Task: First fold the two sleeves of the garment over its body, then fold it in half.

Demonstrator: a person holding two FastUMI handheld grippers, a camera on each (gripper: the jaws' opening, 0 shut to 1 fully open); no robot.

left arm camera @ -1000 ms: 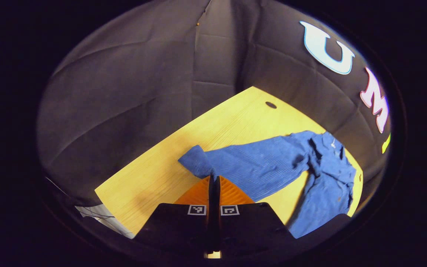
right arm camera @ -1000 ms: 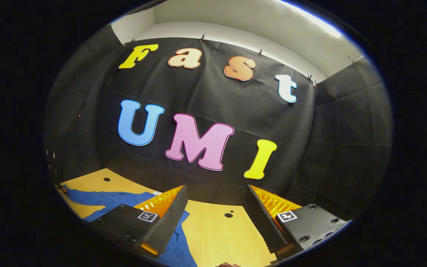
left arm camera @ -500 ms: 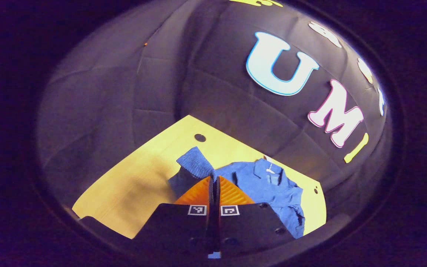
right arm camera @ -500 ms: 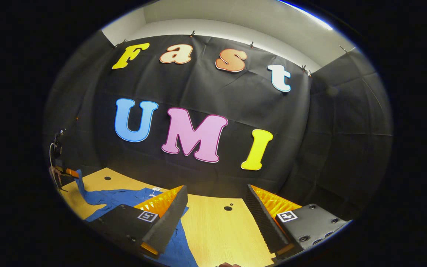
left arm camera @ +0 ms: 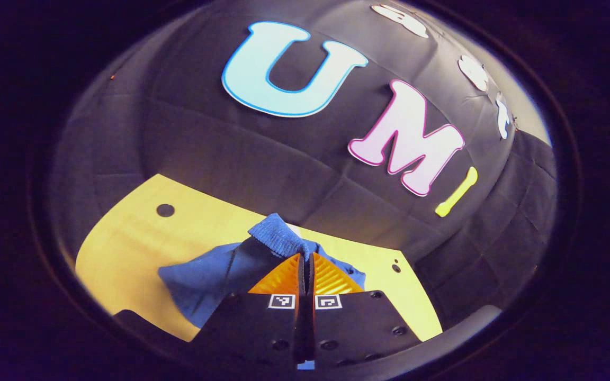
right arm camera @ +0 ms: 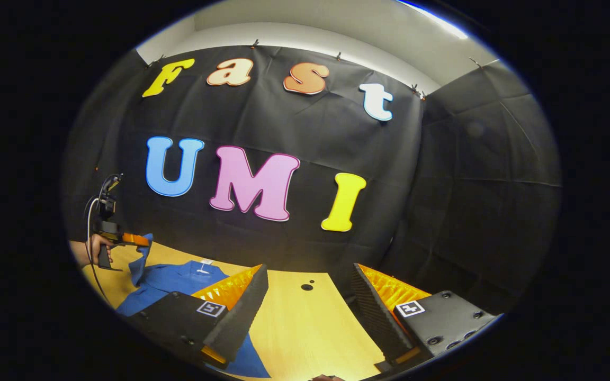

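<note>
Sleeve cuff of the blue garment sits pinched between the fingers of the left tongs, which are clenched on it with no gap between them; the ribbed cuff sticks up past the fingertips, and the sleeve cloth droops from it toward the yellow wooden tabletop; a small round hole shows in the board off to the left. In the right gripper view the left tongs appear at the far left, held in a person's hand, with the sleeve lifted above the garment, whose body lies flat on the tabletop with its collar toward the black wall; the right tongs hang released, fingers wide apart over bare wood; the left finger overlaps the garment's edge in the picture, though contact cannot be told.
</note>
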